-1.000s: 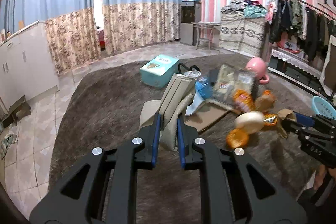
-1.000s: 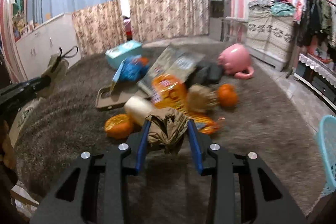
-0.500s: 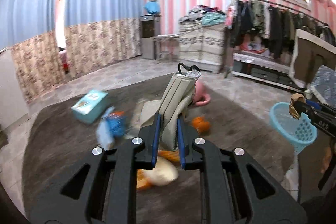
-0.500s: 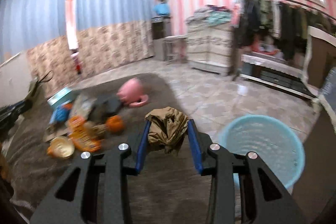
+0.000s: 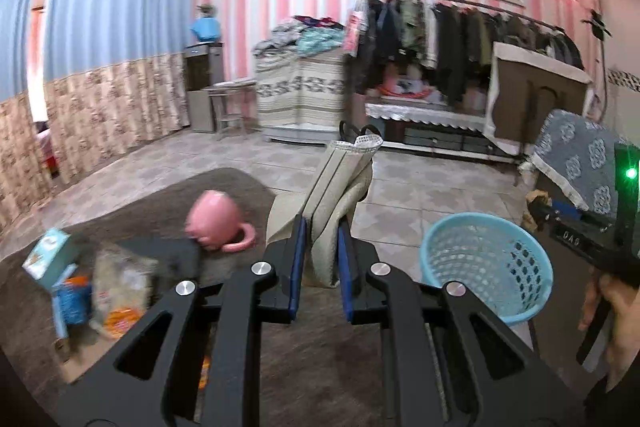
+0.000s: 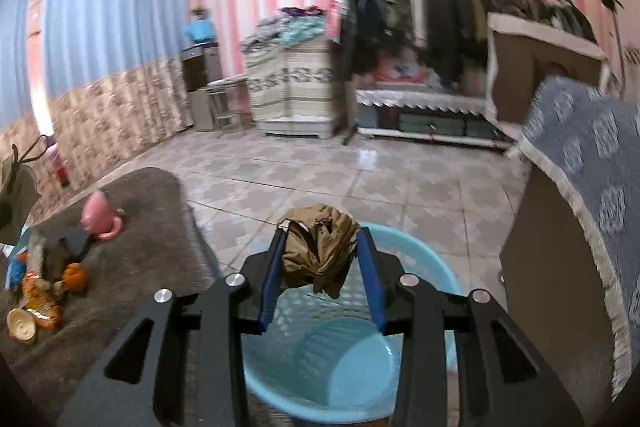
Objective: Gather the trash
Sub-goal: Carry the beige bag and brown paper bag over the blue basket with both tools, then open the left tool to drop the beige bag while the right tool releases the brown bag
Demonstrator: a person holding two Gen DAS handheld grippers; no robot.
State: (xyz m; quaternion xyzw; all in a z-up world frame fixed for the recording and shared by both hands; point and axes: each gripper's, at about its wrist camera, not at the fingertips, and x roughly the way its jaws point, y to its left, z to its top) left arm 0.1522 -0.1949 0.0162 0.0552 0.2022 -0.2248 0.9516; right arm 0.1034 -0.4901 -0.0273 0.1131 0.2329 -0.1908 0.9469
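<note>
My left gripper (image 5: 319, 251) is shut on a beige face mask (image 5: 340, 195) with black ear loops, held up above the carpet. A light blue mesh trash basket (image 5: 486, 263) stands to its right on the floor. My right gripper (image 6: 322, 259) is shut on a crumpled brown paper wad (image 6: 320, 251) and hovers over the basket's opening (image 6: 320, 359). The right gripper also shows at the right edge of the left wrist view (image 5: 538, 209). More trash (image 6: 40, 291) lies on the carpet at the left.
A pink mug (image 5: 216, 221), a teal box (image 5: 50, 253) and snack wrappers (image 5: 116, 291) lie on the brown carpet (image 6: 132, 267). A cloth-covered cabinet (image 6: 580, 227) stands right of the basket. A clothes rack (image 5: 460, 39) and tiled floor (image 5: 420, 187) lie beyond.
Both grippers swung right, away from the trash pile toward the basket. The right gripper with the brown wad moved from beside the basket to over its opening.
</note>
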